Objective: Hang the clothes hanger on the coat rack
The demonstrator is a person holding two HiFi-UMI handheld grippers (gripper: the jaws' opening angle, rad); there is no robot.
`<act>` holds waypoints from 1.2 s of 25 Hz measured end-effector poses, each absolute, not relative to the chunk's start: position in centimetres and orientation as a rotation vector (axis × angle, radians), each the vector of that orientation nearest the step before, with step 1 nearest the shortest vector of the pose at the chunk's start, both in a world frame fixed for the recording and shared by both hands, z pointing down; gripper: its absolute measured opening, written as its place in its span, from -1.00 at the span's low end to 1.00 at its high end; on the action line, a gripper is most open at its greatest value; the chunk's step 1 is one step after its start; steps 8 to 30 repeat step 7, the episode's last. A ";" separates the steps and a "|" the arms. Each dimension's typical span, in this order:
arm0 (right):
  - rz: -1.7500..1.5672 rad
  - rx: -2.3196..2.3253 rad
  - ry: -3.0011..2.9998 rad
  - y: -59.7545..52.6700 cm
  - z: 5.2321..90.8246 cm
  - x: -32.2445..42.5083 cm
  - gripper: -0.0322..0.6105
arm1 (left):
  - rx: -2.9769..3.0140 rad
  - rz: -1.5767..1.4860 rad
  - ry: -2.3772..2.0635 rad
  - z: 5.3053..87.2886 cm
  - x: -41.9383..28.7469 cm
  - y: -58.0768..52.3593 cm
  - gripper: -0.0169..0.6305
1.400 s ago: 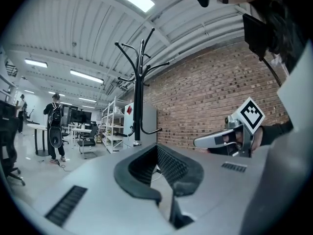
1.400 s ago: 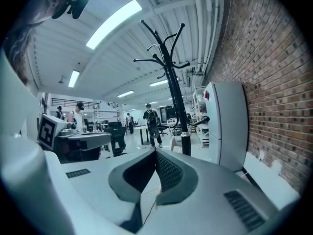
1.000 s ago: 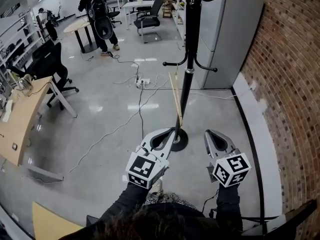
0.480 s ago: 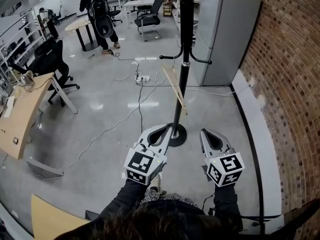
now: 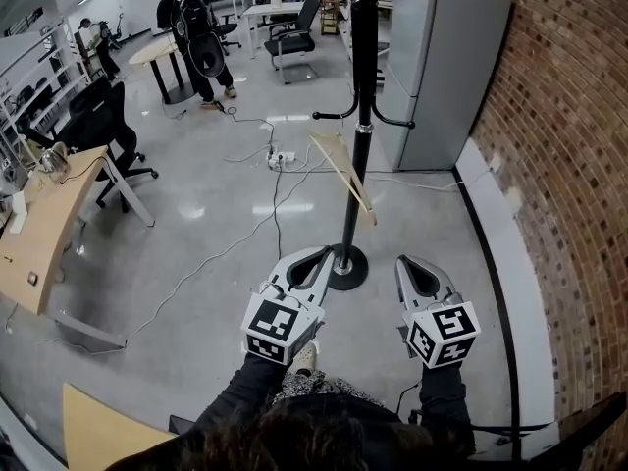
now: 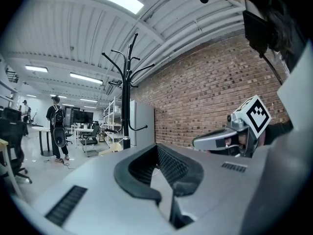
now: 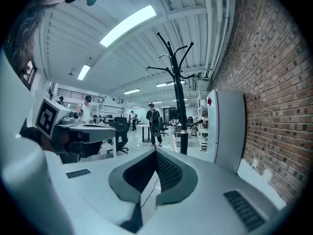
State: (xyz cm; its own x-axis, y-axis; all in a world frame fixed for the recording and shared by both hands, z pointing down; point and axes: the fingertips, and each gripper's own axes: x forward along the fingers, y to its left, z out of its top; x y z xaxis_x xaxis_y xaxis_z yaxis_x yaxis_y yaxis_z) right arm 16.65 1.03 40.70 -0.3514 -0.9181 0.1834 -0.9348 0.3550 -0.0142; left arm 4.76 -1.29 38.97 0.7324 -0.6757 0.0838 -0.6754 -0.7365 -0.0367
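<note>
The black coat rack (image 5: pixel 363 67) stands on a round base (image 5: pixel 345 266) just ahead of both grippers. A pale wooden clothes hanger (image 5: pixel 345 175) hangs slanted beside the pole below its lower hooks, and neither gripper touches it. My left gripper (image 5: pixel 322 254) is shut and empty, its tip just left of the base. My right gripper (image 5: pixel 412 261) is shut and empty, right of the base. In the left gripper view the rack (image 6: pixel 126 97) and hanger (image 6: pixel 110 148) lie beyond the shut left gripper (image 6: pixel 156 148). The right gripper view shows the rack (image 7: pixel 178 97) past the shut right gripper (image 7: pixel 155 152).
A grey cabinet (image 5: pixel 451 57) stands right of the rack against the brick wall (image 5: pixel 559 165). Cables and a power strip (image 5: pixel 280 160) lie on the floor behind the rack. A wooden desk (image 5: pixel 39 234) and office chairs (image 5: pixel 93 116) are at the left. A person with a backpack (image 5: pixel 191 37) stands far back.
The hanger has turned from nearly edge-on to a wider slant. Both grippers have drawn slightly away from the rack's base, staying shut.
</note>
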 end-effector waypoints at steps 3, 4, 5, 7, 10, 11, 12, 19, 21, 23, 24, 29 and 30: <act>0.185 1.695 -2.465 0.9 41.0 16.5 -0.87 | -2.922 -0.144 1.141 39.3 4.5 -1.5 -0.93; 0.190 1.692 -2.469 0.8 41.1 16.3 -0.87 | -2.924 -0.145 1.142 39.4 4.4 -1.5 -0.93; 0.193 1.691 -2.471 0.8 41.1 16.2 -0.87 | -2.927 -0.147 1.143 39.5 4.2 -1.6 -0.93; 0.194 1.689 -2.471 0.7 41.1 15.9 -0.87 | -2.933 -0.152 1.149 39.8 3.9 -1.8 -0.93; 0.194 1.689 -2.471 0.7 41.1 15.9 -0.87 | -2.933 -0.152 1.149 39.8 3.9 -1.8 -0.93; 0.194 1.689 -2.471 0.7 41.1 15.9 -0.87 | -2.933 -0.152 1.149 39.8 3.9 -1.8 -0.93; 0.194 1.689 -2.471 0.7 41.1 15.9 -0.87 | -2.933 -0.152 1.149 39.8 3.9 -1.8 -0.93; 0.194 1.689 -2.471 0.7 41.1 15.9 -0.87 | -2.933 -0.152 1.149 39.8 3.9 -1.8 -0.93; 0.194 1.689 -2.471 0.7 41.1 15.9 -0.87 | -2.933 -0.152 1.149 39.8 3.9 -1.8 -0.93; 0.194 1.689 -2.471 0.7 41.1 15.9 -0.87 | -2.933 -0.152 1.149 39.8 3.9 -1.8 -0.93; 0.194 1.689 -2.471 0.7 41.1 15.9 -0.87 | -2.933 -0.152 1.149 39.8 3.9 -1.8 -0.93; 0.194 1.689 -2.471 0.7 41.1 15.9 -0.87 | -2.933 -0.152 1.149 39.8 3.9 -1.8 -0.93; 0.194 1.689 -2.471 0.7 41.1 15.9 -0.87 | -2.933 -0.152 1.149 39.8 3.9 -1.8 -0.93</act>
